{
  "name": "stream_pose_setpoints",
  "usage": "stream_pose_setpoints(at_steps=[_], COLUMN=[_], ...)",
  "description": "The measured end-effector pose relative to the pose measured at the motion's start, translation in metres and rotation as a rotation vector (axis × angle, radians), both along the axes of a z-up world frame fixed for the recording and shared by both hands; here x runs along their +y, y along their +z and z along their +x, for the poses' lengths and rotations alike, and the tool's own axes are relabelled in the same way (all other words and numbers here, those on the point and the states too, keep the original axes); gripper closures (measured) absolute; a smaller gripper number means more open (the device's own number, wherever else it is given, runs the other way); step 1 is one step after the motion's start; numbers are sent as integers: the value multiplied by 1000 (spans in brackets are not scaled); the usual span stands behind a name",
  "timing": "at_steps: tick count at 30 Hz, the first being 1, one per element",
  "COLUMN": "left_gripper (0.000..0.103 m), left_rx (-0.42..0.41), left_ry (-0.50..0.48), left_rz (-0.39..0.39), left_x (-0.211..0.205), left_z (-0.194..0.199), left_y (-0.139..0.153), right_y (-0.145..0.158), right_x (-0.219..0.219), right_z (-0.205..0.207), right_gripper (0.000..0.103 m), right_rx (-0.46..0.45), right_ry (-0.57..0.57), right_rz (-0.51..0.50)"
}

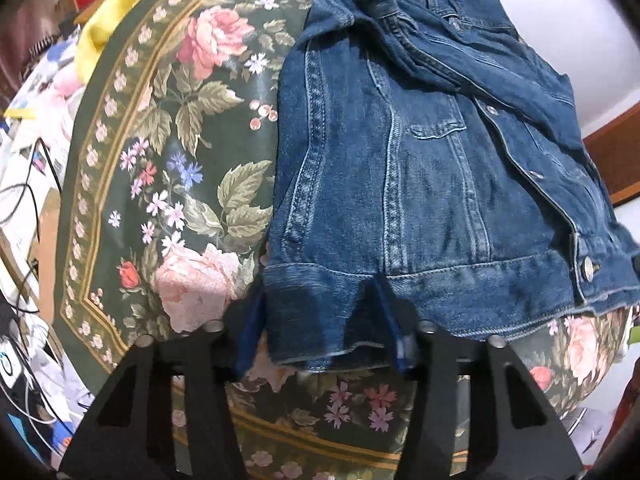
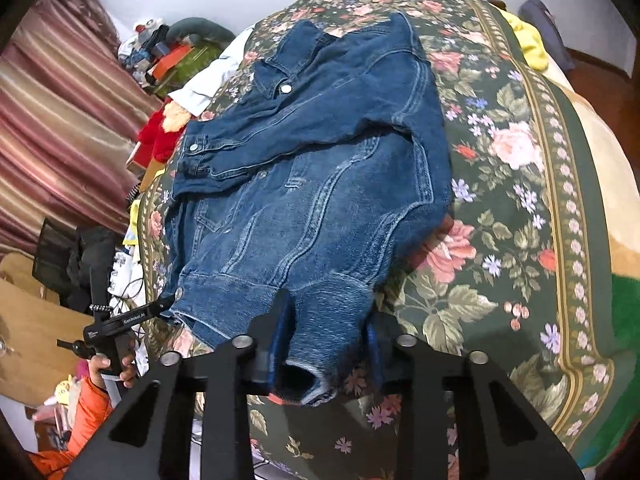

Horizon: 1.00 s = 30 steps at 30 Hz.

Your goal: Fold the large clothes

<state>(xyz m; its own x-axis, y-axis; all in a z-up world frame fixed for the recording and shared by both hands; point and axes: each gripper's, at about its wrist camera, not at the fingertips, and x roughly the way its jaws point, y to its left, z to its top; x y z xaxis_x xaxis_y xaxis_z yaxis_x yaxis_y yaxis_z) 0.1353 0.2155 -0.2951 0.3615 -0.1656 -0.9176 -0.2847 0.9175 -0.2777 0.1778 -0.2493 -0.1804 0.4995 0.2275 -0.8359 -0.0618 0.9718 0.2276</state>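
Observation:
A blue denim jacket [image 1: 420,152] lies on a green floral bedspread [image 1: 168,160], front up, with one sleeve folded across the chest. My left gripper [image 1: 324,328] stands open around the jacket's near hem corner; the cloth lies between its spread blue-padded fingers [image 1: 250,332]. In the right wrist view the jacket [image 2: 320,168] lies lengthwise, and my right gripper [image 2: 328,340] is open around a sleeve cuff [image 2: 316,372] at the near edge. The left gripper [image 2: 132,318] also shows there at the jacket's other hem corner, held in a hand.
The bedspread [image 2: 520,200] covers a bed. A yellow cloth [image 1: 108,28] and red items lie at the far end. Cables and clutter [image 1: 28,208] sit beside the bed. Striped curtains [image 2: 60,120] hang on the left; a cardboard box [image 2: 36,328] stands below them.

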Motion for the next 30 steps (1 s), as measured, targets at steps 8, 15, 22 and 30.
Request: stream_pose_setpoints(at_steps=[8,15,22,30], left_gripper=[84,85,85,85], left_rx=[-95,-345,-466,-402], left_ry=[-13,-43,44,154], left_rz=[99,71,70,90], left_x=[-2,6,34,69], left_z=[7,48,129,232], left_y=[45,142,189,165], right_y=[23,59,103,119], right_x=[4,10,-1,-14], right_z=[15,42,90,196], right_gripper=[86,87,88,88], right_rx=[-86,-191,-309,-347], right_ry=[35,56,3,-88], right_rz=[31,30,33,-9])
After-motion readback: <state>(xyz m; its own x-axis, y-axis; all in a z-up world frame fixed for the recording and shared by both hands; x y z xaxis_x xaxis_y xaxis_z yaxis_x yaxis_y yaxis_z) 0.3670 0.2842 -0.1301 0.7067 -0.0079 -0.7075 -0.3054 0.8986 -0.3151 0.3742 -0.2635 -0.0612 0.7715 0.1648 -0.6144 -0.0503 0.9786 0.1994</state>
